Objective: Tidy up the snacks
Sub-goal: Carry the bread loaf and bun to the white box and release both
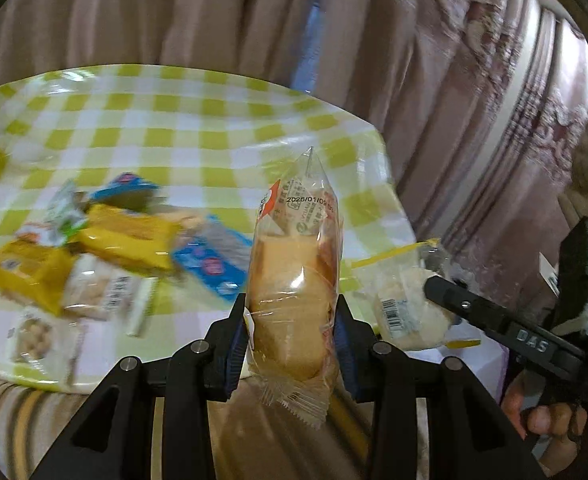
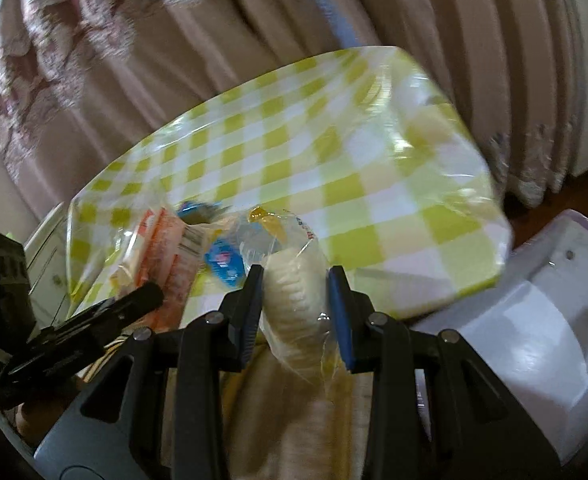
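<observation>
In the left wrist view my left gripper (image 1: 292, 336) is shut on a clear-wrapped golden bun packet (image 1: 294, 280), held upright above the table's near edge. To its right, my right gripper (image 1: 441, 294) holds a pale white cake packet (image 1: 405, 312). In the right wrist view the right gripper (image 2: 295, 308) is shut on that white cake packet (image 2: 292, 296). The left gripper's finger (image 2: 134, 300) shows at the left with the orange-tinted bun packet (image 2: 166, 264). A pile of snack packets lies on the table: yellow ones (image 1: 126, 240), a blue one (image 1: 210, 268) and pale biscuit packs (image 1: 90, 292).
The table wears a green-and-white checked cloth (image 1: 214, 128), with bare cloth (image 2: 373, 180) to the right of the pile. A white container (image 2: 533, 320) stands low at the right, beside the table. Pink curtains (image 1: 413, 60) hang behind. Striped fabric (image 1: 22, 420) lies below the near edge.
</observation>
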